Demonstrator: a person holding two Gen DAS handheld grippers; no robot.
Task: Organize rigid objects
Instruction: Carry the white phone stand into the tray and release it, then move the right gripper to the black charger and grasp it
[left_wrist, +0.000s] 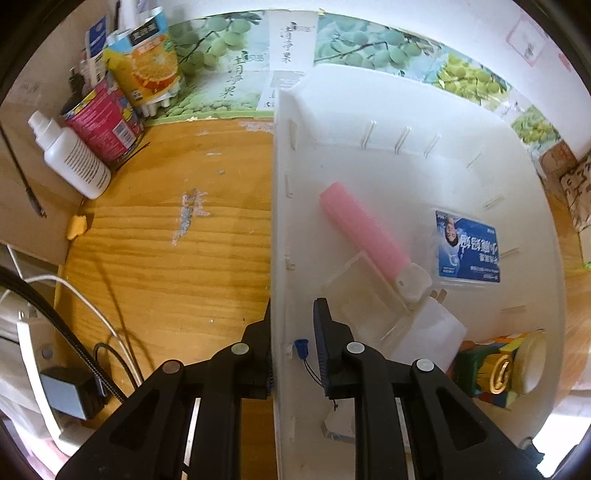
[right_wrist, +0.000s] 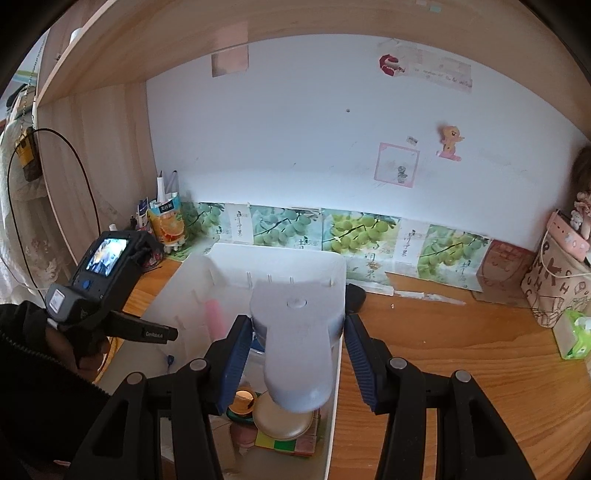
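Observation:
A white plastic bin (left_wrist: 406, 96) stands on the wooden desk. My left gripper (left_wrist: 293, 306) straddles the bin's left wall (left_wrist: 280, 184), one finger outside and one inside, shut on it. My right gripper (right_wrist: 297, 332) is shut on a pale grey handheld device (right_wrist: 295, 350) with a wide head, held over the bin (right_wrist: 280, 254). Lying in the bin are a pink comb case (left_wrist: 364, 232), a blue card pack (left_wrist: 467, 247), a clear box (left_wrist: 364, 302), a white block (left_wrist: 428, 336), a colourful cube (right_wrist: 288, 441) and a round cream compact (right_wrist: 284, 417).
A white bottle (left_wrist: 72, 155), a red can (left_wrist: 105, 122) and an orange juice carton (left_wrist: 147, 62) crowd the desk's back left corner. Cables and a charger (left_wrist: 70, 395) lie at the left edge. A tissue pack (right_wrist: 574, 338) and a bag (right_wrist: 557, 273) sit at the far right.

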